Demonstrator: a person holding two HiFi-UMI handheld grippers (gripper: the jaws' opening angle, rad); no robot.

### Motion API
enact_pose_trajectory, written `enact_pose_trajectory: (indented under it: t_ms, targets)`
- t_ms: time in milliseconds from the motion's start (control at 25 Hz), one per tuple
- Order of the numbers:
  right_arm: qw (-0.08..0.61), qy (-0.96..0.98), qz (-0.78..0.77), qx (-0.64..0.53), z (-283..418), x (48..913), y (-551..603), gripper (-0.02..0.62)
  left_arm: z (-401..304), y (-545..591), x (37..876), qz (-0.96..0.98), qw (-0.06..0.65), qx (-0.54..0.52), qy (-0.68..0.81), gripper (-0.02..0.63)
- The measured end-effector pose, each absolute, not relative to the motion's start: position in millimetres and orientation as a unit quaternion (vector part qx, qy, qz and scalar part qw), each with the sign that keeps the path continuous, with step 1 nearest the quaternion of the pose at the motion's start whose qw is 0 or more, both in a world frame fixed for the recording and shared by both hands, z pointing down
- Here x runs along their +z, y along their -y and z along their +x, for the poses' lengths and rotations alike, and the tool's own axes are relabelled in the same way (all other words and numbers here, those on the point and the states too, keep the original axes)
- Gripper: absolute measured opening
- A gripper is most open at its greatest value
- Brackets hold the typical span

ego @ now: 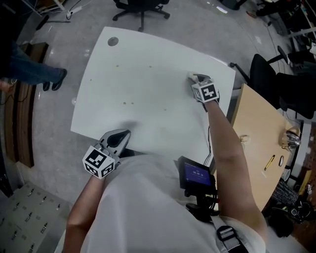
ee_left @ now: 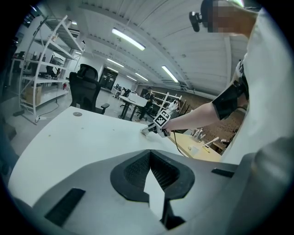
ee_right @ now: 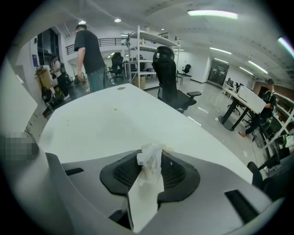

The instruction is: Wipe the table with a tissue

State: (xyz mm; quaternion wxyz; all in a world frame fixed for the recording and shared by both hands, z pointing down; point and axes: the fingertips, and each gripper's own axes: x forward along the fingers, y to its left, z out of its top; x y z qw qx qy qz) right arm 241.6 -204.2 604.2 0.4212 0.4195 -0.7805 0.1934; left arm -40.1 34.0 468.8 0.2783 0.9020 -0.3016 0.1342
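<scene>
The white table (ego: 148,99) fills the middle of the head view. My right gripper (ego: 196,79) is at the table's far right and angles down onto the top. It is shut on a crumpled white tissue (ego: 190,75), which bulges from between the pads in the right gripper view (ee_right: 148,163). My left gripper (ego: 120,136) hovers at the table's near left edge, its jaws shut with nothing between them (ee_left: 149,153). From the left gripper view, the right gripper (ee_left: 148,130) shows low on the table (ee_left: 82,137).
A wooden desk (ego: 256,128) with a pen and small items adjoins the table on the right. Office chairs stand at the far side (ego: 140,7) and the right (ego: 269,74). A person (ee_right: 89,50) stands left of the table. A few dark specks (ego: 124,104) dot the top.
</scene>
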Motion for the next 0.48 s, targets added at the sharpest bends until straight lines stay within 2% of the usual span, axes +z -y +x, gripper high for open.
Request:
enact_pose_trajectory:
  t_ms: [280, 480]
  targets:
    - [0.499, 0.762, 0.398, 0.112, 226, 607, 201, 0.118, -55, -35, 468, 0.895, 0.283, 0.135, 0.317, 0.006]
    - [0.522, 0.783, 0.330, 0.072, 203, 608, 166, 0.117, -47, -35, 469, 0.898, 0.282, 0.136, 0.309, 0.006]
